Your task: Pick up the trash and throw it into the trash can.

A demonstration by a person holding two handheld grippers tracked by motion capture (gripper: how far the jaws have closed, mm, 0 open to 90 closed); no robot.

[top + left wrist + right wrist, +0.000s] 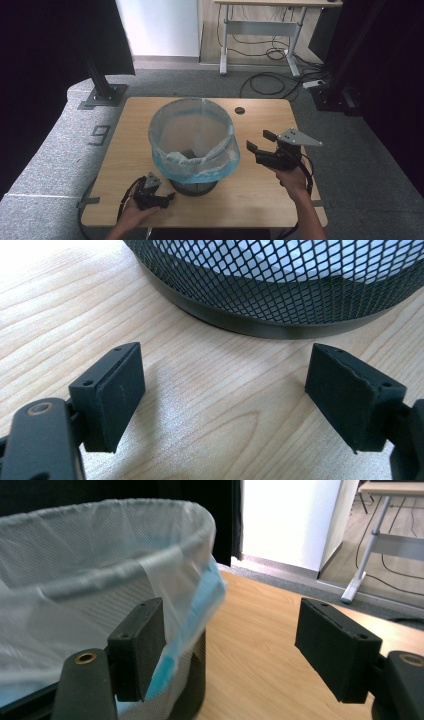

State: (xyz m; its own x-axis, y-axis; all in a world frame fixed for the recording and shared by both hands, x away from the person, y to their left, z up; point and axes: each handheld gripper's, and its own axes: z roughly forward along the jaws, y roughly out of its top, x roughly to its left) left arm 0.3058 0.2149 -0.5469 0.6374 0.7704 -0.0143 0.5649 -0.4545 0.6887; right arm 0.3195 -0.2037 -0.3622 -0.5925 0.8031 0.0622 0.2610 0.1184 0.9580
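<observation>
A black mesh bin [194,186] stands in the middle of the wooden table [260,195], lined with a translucent blue-tinted bag [192,132] folded over its rim. My left gripper [170,198] rests low on the table at the bin's front left; its jaws stand open toward the bin's base [280,305] with bare wood between them [225,390]. My right gripper [259,141] is held up to the right of the bin, open. Its left jaw sits close beside the bag's blue overhang [202,610], with nothing between the jaws.
A small round black cable hole [240,110] lies at the table's far edge. Beyond the table are a grey carpeted floor, a black frame post [102,85] at the back left, a desk frame [260,30] and cables [280,80].
</observation>
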